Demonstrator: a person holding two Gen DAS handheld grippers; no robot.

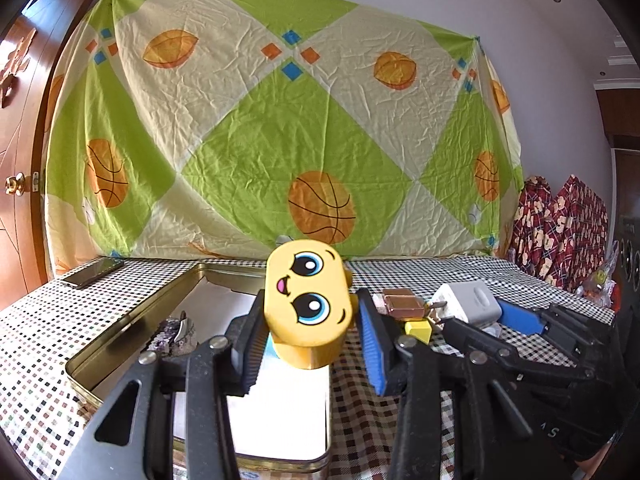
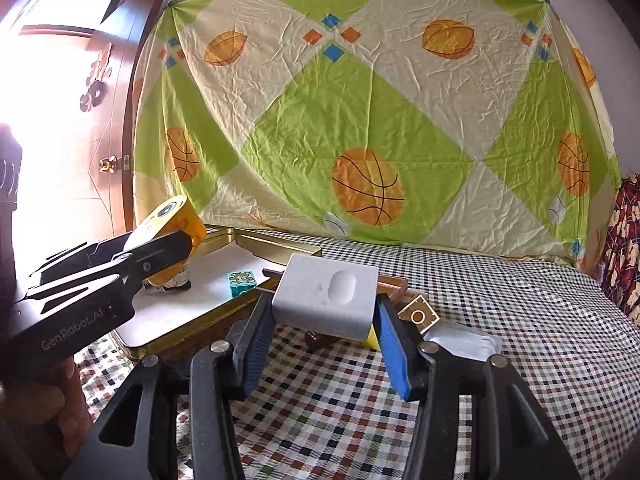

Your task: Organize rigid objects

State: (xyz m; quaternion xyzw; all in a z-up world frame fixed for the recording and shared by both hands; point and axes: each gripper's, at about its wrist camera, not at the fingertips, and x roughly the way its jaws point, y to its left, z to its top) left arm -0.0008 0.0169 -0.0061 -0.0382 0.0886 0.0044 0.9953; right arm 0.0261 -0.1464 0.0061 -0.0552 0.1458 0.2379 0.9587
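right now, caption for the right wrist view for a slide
Right gripper holds a white charger above the checked cloth, beside the tin tray.

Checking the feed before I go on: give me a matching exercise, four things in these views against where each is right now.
Things:
1. yellow cartoon-face toy
2. white charger block
3. teal bear cube
4. dark phone

Places:
A. lying inside the gold tin tray
B. clamped in the right gripper above the checked cloth
C. flat on the checked cloth beyond the tray's far left corner
D. clamped in the left gripper over the tray

Pairs: 1-D, 2-B, 3-A, 4-C
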